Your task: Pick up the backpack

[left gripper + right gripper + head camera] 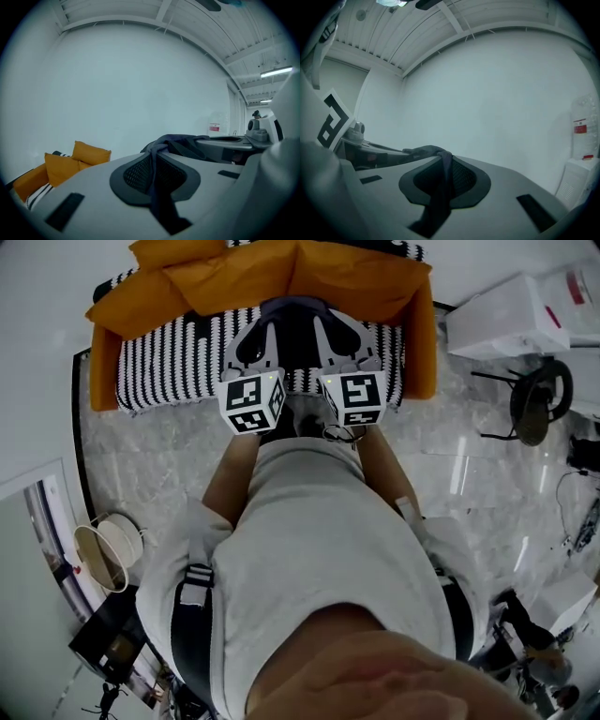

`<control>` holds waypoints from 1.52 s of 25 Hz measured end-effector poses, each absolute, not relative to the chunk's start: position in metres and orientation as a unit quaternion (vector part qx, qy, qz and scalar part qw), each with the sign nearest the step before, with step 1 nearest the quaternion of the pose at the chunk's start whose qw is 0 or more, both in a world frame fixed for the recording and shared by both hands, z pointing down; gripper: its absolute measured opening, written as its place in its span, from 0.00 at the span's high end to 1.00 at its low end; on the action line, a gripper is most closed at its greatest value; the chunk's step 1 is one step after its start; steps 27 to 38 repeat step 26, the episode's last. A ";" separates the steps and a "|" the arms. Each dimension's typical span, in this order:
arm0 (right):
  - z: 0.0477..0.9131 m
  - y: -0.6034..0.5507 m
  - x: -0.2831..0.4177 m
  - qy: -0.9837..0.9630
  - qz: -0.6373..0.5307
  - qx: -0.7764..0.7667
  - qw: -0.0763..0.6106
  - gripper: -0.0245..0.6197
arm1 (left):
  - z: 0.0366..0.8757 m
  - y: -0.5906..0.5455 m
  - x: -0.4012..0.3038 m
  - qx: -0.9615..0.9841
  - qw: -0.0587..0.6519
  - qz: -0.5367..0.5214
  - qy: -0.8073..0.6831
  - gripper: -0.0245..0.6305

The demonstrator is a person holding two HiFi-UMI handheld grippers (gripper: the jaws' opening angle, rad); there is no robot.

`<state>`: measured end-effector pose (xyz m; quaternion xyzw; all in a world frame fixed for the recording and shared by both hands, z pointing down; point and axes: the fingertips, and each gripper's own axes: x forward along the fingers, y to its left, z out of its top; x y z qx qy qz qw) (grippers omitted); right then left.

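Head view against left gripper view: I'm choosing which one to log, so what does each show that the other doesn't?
Only the head view: the person's grey shirt, the marble floor and white boxes. Only the left gripper view: ceiling lights, a red wall sign, and the left tool shut on the backpack strap. Both: the orange cushions and the dark backpack.

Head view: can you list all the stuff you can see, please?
sofa: one, black-and-white stripes, top middle
cushions: several, orange, on the sofa
backpack: one, dark, between the tools over the sofa
box: one, white, top right
chair: one, black, right side
shirt: one, grey, the person's, middle
left tool: one, grey, shut on the backpack's strap
right tool: one, grey, shut on the backpack's strap
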<state>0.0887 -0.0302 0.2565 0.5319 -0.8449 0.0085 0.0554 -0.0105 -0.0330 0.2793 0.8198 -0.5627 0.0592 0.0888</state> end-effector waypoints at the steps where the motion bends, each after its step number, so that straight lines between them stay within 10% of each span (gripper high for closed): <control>1: 0.254 -0.030 0.091 -0.844 0.005 0.534 0.056 0.86 | 0.277 -0.033 -0.009 0.821 0.088 0.057 -0.561 0.89; 38: 0.232 -0.017 0.103 -0.836 -0.010 0.547 0.042 0.86 | 0.251 -0.022 0.005 0.832 0.038 0.046 -0.552 0.89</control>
